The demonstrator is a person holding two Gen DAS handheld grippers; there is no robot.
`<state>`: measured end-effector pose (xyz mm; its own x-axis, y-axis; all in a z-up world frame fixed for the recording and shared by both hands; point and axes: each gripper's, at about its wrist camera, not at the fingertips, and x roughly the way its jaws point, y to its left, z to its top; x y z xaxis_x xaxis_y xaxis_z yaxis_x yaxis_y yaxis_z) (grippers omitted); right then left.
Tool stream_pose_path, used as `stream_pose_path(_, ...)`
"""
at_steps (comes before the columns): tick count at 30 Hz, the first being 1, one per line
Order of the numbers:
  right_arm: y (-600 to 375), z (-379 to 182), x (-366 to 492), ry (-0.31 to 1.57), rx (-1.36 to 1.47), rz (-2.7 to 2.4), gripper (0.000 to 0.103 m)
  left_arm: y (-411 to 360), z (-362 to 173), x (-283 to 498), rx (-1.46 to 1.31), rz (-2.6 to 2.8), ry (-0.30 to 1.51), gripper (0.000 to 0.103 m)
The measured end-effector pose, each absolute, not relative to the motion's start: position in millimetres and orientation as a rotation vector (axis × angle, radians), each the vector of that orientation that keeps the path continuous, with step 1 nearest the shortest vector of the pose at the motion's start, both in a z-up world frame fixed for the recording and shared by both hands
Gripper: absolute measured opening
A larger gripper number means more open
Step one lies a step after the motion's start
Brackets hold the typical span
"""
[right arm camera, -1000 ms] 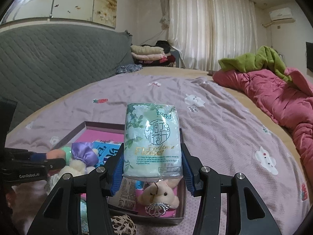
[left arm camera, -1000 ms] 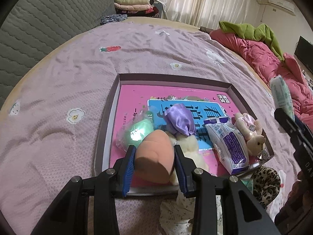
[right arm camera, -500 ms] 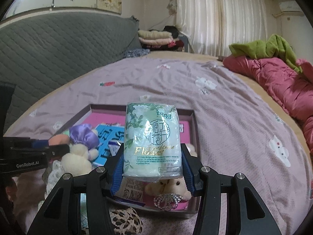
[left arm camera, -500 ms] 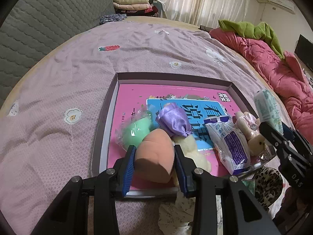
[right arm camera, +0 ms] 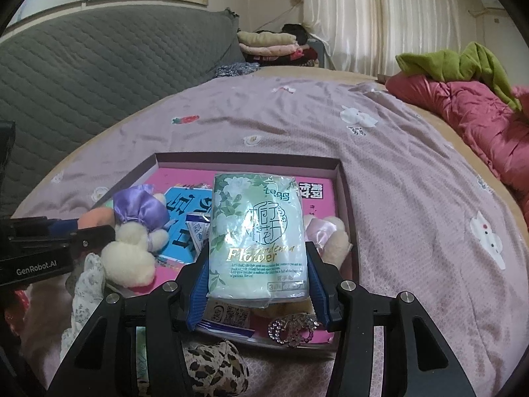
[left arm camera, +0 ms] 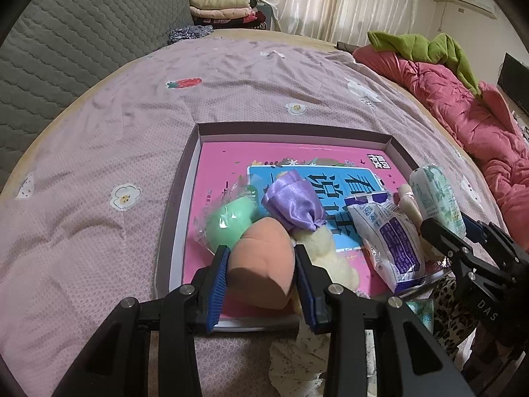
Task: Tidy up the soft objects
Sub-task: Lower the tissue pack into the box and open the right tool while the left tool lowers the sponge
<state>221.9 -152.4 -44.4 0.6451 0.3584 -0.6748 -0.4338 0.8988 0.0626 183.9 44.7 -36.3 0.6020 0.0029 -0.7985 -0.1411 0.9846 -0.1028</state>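
Observation:
My left gripper (left arm camera: pixel 262 264) is shut on a peach-coloured sponge (left arm camera: pixel 264 258) over the near left part of a shallow box (left arm camera: pixel 291 129) with a pink printed bottom. My right gripper (right arm camera: pixel 257 268) is shut on a green-and-white tissue pack (right arm camera: pixel 258 235) over the box's near right part (right arm camera: pixel 344 178); the pack also shows in the left wrist view (left arm camera: pixel 436 198). In the box lie a green sponge (left arm camera: pixel 228 221), a cream plush toy with a purple satin bow (left arm camera: pixel 294 205), a white-and-blue packet (left arm camera: pixel 390 241) and a pink-eared plush (right arm camera: pixel 330 238).
The box lies on a purple bedspread (left arm camera: pixel 99 165). A leopard-print item (right arm camera: pixel 211 370) and a floral cloth (left arm camera: pixel 297 360) lie by the near edge. A red quilt with a green blanket (left arm camera: pixel 463 92) is at right. A grey headboard (left arm camera: pixel 66 33) and folded clothes (left arm camera: pixel 218 6) stand beyond.
Both grippers have moved forward and down over the box with their loads. The tissue pack has come in from the right above the pink-eared plush.

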Motion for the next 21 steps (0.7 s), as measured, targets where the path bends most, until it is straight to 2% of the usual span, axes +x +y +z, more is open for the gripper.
stream_pose_path(10,-149.1,-47.7,222.9,0.755,-0.114,0.468,0.056,45.2,-36.0,184.3,-0.164,0.084,0.922,0.039)
stream_pose_path(13,-147.6,-48.5,222.6,0.756,-0.113,0.471,0.061,45.5,-36.4,185.1,-0.162,0.086,0.922,0.039)
stream_pose_path(21,-147.8,-47.0,222.2,0.754,-0.102,0.475,0.065,44.4,-36.4,183.9,-0.161,0.085,0.922,0.039)
